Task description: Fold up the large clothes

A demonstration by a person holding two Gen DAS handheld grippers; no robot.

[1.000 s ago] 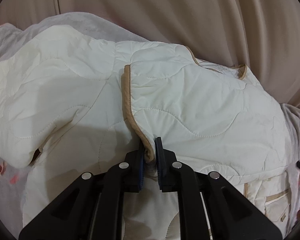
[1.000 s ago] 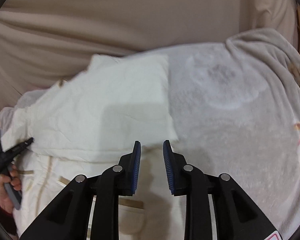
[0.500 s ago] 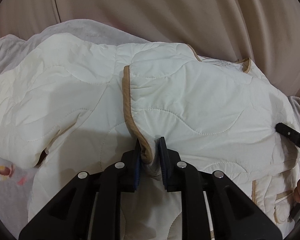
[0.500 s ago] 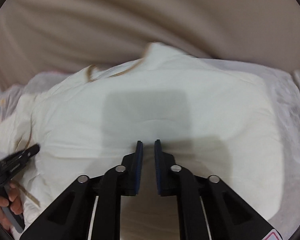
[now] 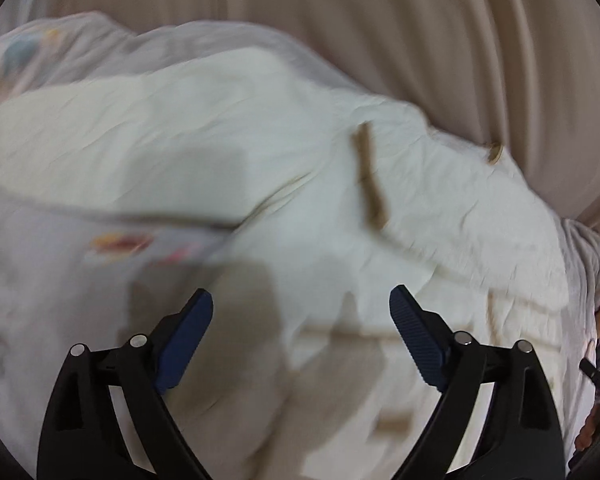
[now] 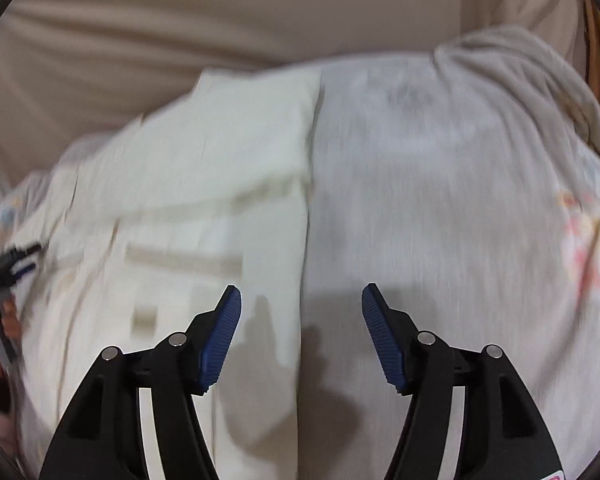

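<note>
Quilted cream jacket (image 5: 260, 152): lies across the blanket (image 6: 440, 200), ahead of left gripper (image 5: 301, 312) and ahead-left of right gripper (image 6: 301, 308). Both jaws opening, nothing between; left gripper nearer.

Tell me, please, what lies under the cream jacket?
A pale blanket with faint coloured prints spreads out from under the jacket. Whatever the blanket itself rests on is covered.
</note>
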